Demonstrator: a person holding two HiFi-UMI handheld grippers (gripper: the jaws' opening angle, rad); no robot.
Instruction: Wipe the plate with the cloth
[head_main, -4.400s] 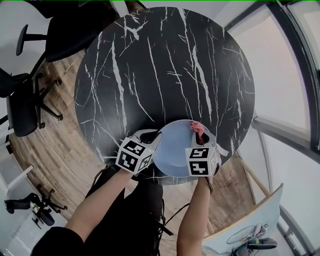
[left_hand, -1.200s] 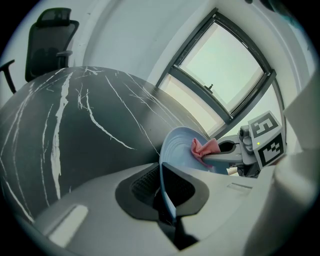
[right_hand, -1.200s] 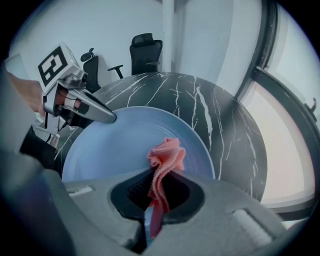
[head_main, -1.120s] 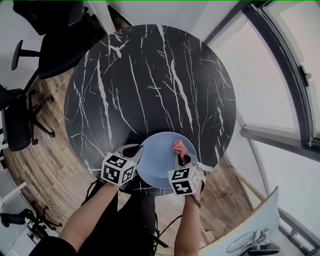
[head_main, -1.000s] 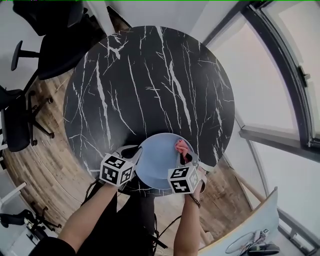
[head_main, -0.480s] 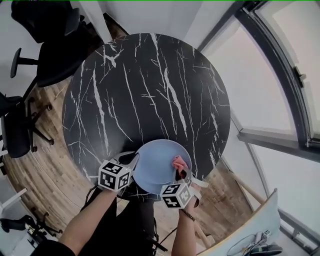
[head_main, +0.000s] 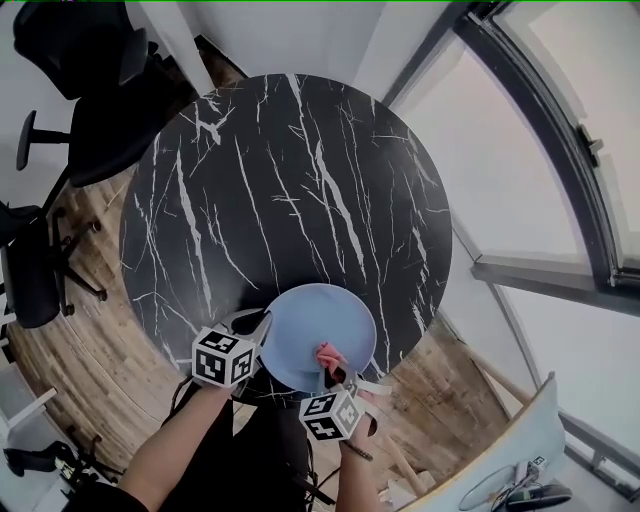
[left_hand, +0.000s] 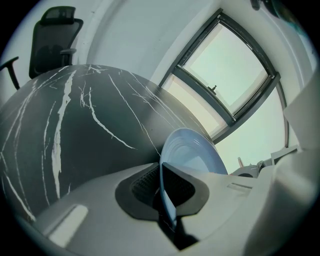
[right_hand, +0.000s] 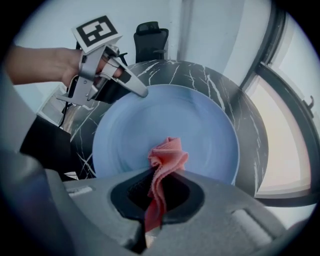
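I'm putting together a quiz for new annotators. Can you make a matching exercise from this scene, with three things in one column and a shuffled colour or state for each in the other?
Things:
1. plate
2. cloth
3. table

Colour or state:
A. black with white veins
B. light blue, rim clamped in the left hand-held gripper
C. pink, pinched in the right hand-held gripper

Pairs: 1-B, 2-C, 3-A

black marble table (head_main: 280, 180) bears a blue plate (head_main: 308, 322) at its near edge.
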